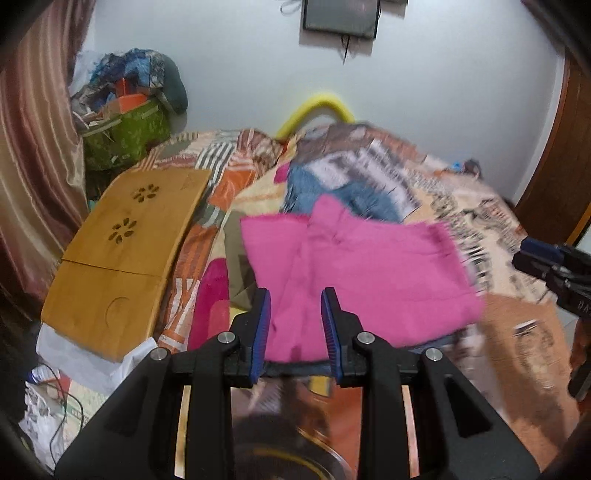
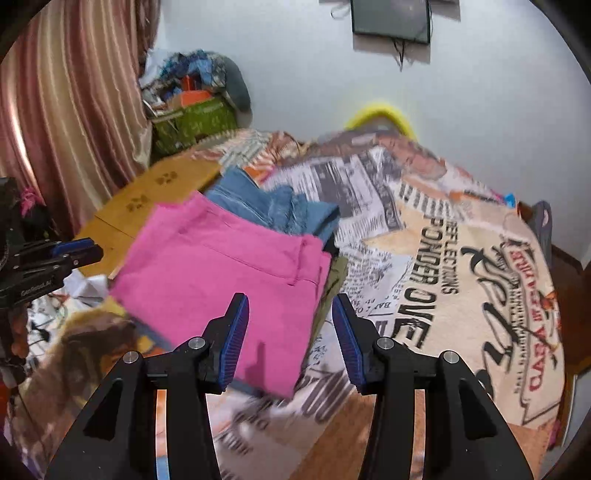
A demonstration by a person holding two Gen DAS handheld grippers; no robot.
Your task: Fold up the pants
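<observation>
Folded pink pants (image 1: 365,273) on the printed bedspread (image 2: 461,280), partly hiding blue jeans (image 2: 273,206) behind. Motion-blurred throughout. Readable only from the right wrist: "PONDER OVE", "REFLECTIONS". Left gripper (image 1: 295,325) spread, holding nothing; right gripper (image 2: 290,339) likewise. Wooden lap table (image 1: 122,251) left.

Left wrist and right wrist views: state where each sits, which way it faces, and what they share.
Left wrist: on the left claw, facing along its open fingers over the pink pants toward the back wall; the right claw shows at the right edge.
Right wrist: on the right claw, open, facing the pants' right side and printed bedspread; the left claw shows at left.
Shared: pants, blue jeans, wooden lap desk, wall screen.
</observation>
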